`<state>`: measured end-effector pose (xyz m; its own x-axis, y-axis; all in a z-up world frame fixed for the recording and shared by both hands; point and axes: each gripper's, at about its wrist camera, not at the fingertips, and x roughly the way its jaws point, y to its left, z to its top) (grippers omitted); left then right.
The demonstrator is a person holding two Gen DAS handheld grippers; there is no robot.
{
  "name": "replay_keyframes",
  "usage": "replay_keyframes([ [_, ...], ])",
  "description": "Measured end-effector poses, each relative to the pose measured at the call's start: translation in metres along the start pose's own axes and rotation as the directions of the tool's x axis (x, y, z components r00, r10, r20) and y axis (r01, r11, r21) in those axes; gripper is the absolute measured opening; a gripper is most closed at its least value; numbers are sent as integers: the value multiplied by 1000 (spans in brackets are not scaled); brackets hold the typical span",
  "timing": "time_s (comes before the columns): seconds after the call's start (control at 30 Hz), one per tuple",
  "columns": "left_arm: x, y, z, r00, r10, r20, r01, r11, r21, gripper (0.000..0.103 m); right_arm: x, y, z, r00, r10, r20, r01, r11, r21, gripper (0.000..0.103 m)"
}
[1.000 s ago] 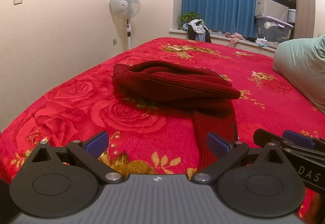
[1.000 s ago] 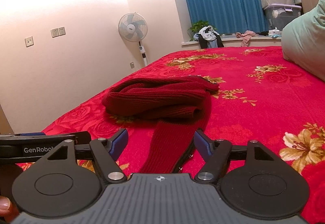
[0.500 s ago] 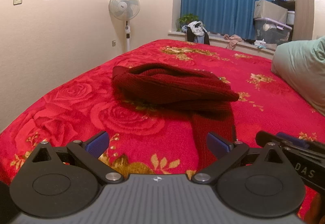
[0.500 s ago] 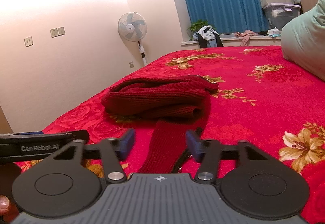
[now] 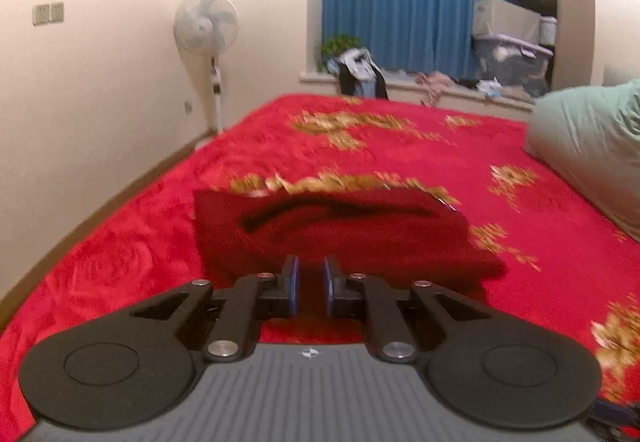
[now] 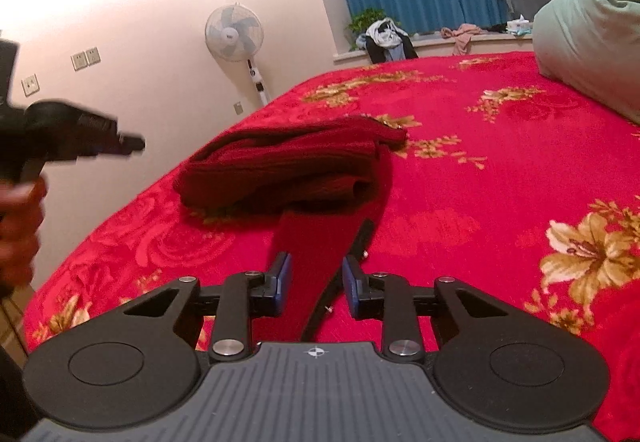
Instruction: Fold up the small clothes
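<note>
A dark red knitted garment (image 5: 340,226) lies bunched on the red floral bedspread (image 5: 420,161). It also shows in the right wrist view (image 6: 288,169), with a long strip of it (image 6: 320,242) running toward me. My left gripper (image 5: 310,286) is raised above the garment's near edge, its jaws nearly closed with a narrow gap and nothing clearly between them. My right gripper (image 6: 316,278) has its jaws narrowed around the strip's near end. The left gripper also appears at the left of the right wrist view (image 6: 132,141), blurred.
A pale green pillow (image 5: 592,153) lies at the right side of the bed. A standing fan (image 5: 206,25) is by the wall. Clothes (image 5: 360,71) and storage boxes (image 5: 508,49) sit on the window ledge before blue curtains. The bed's left edge drops to the floor.
Both grippers have closed a good deal from wide open. The left gripper has lifted and moved toward the garment. The right gripper has closed around the strip and tilted.
</note>
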<state>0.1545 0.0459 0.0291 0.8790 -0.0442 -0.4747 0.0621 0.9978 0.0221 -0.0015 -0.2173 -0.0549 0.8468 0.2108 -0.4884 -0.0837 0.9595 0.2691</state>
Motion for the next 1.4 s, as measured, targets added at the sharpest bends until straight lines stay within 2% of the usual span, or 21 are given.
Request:
replay_keyframes([
  [0.03,8,3,-6,1000,11,-1,-11,1000,-2,14,2,-1,-1,1000,-1,-9,1,1000,0,30],
  [0.1,27,9,-11,994,17,-110,-23,998,-50,14,9,-3,-3,1000,1,-29,-1,1000,1,30],
  [0.17,32,13,-6,995,-32,-98,21,994,-111,15,21,-5,-4,999,8,-53,-7,1000,2,30],
  [0.23,39,16,0,996,-22,-87,11,993,-121,15,37,-6,-6,997,8,-77,-8,1000,5,31],
  [0.43,61,29,6,987,-69,-145,33,972,-232,15,94,-2,-17,984,13,-177,-10,1000,22,32],
  [0.47,63,32,6,985,-79,-154,39,967,-251,15,98,1,-17,985,17,-174,-16,1000,6,28],
  [0.53,63,37,4,983,-93,-161,45,960,-278,15,101,4,-13,987,9,-160,-15,999,-39,9],
  [0.6,64,43,4,980,-106,-167,51,952,-303,15,102,-10,3,987,6,-158,-8,1000,-17,8],
  [0.77,63,50,5,978,-111,-178,51,949,-312,15,101,-94,81,976,-211,-55,209,977,-40,6],
  [0.8,62,51,6,978,-115,-177,55,949,-311,15,102,-115,102,957,-289,-23,288,957,-36,5],
  [0.83,62,52,6,978,-116,-174,58,950,-307,15,103,-133,119,921,-390,12,390,920,-42,0],
  [0.93,57,58,7,979,-115,-165,61,951,-302,15,98,-187,168,741,-666,87,658,746,105,0],
  [0.97,57,61,7,979,-115,-167,59,950,-305,15,94,-197,175,714,-694,91,675,717,174,0],
  [1.0,58,65,7,978,-116,-172,58,949,-310,15,89,-204,179,732,-674,96,641,730,239,3],
  [1.03,58,67,7,977,-116,-176,56,948,-313,15,88,-204,181,788,-609,95,567,777,274,3],
  [1.13,58,78,8,977,-111,-184,47,946,-321,15,100,-166,165,907,-402,123,369,901,228,6],
  [1.17,58,81,8,977,-110,-184,46,945,-324,16,109,-150,155,944,-309,111,283,937,206,11],
  [1.2,58,83,8,977,-109,-186,44,944,-327,16,121,-135,145,975,-208,74,189,959,209,27],
  [1.23,58,85,8,976,-109,-187,42,944,-328,17,134,-121,135,993,-116,35,105,967,234,42],
  [1.27,57,86,8,976,-108,-189,42,944,-326,19,145,-108,129,999,-54,2,52,965,257,46],
  [1.4,53,91,6,977,-100,-189,39,951,-307,21,195,-76,109,989,82,-121,-33,932,360,47],
])
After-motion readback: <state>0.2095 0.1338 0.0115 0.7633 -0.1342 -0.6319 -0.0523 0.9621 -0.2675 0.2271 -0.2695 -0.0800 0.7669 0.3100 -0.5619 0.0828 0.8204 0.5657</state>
